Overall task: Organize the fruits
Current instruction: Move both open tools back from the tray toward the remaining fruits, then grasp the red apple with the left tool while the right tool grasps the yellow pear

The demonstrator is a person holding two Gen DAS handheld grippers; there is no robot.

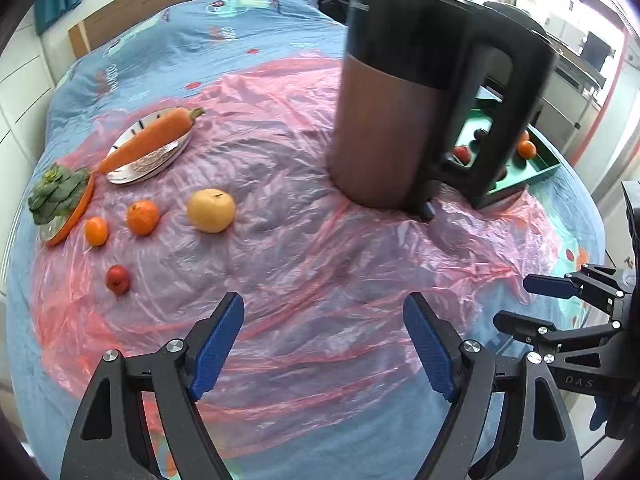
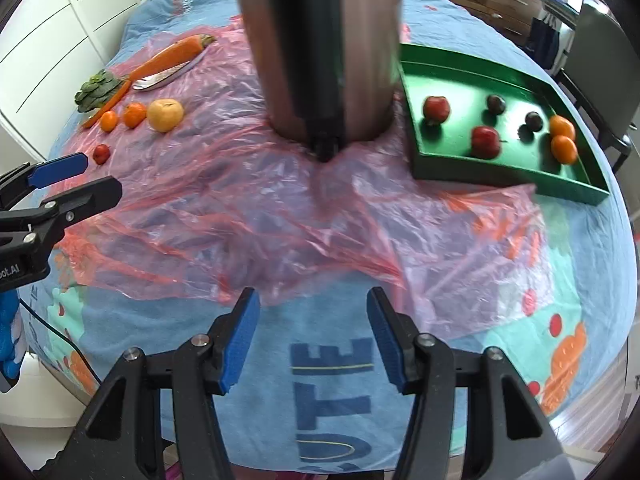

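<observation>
Loose fruit lies on a crumpled pink plastic sheet point(image 1: 280, 208) at about ten o'clock from the left gripper point(image 1: 324, 344): a pale yellow pear point(image 1: 211, 210), smooth and round with a short stem, two glossy tangerines point(image 1: 143, 217) beside it, and a small red fruit point(image 1: 118, 279) nearer the gripper. Behind them a carrot point(image 1: 152, 138) rests across a white plate point(image 1: 150, 160), and a leafy green rosette point(image 1: 56, 196) sits on an orange-rimmed dish at nine o'clock. The left gripper's blue pads stand wide apart with nothing between them; the right gripper point(image 2: 314, 344) is likewise spread and empty above the blue bedcover point(image 2: 328, 380).

A tall copper-and-black kettle point(image 1: 400, 120) stands at twelve o'clock. In the left wrist view it hides most of the green tray point(image 1: 540, 170); the right wrist view shows the tray point(image 2: 480, 68) fully at two o'clock, holding two red fruits, two dark ones and two tangerines.
</observation>
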